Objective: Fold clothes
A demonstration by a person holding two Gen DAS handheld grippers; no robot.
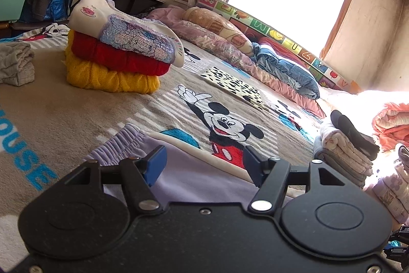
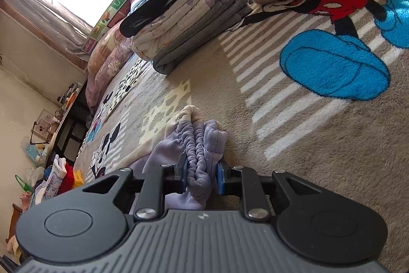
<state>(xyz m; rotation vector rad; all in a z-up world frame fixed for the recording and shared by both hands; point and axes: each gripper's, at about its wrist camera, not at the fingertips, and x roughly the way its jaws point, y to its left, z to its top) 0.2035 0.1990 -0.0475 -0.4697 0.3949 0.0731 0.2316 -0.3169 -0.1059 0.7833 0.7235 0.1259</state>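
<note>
only the left wrist view shows the stack of a yellow cable-knit sweater [image 1: 110, 77], a red knit sweater [image 1: 120, 55] and a white sequinned top [image 1: 133, 30] at close range, left on the beige cartoon-mouse carpet [image 1: 76, 104]. there the left gripper [image 1: 202, 165] hangs with its blue pads spread wide over the soft lilac garment with a gathered elastic waistband [image 1: 189, 175], which lies on the carpet just before it. only the right wrist view shows the pinch: the right gripper [image 2: 200, 174] is pressed onto the bunched waistband, fabric crumpled between its pads. right of that, a folded grey-and-floral pile [image 2: 194, 17] stands well apart.
</note>
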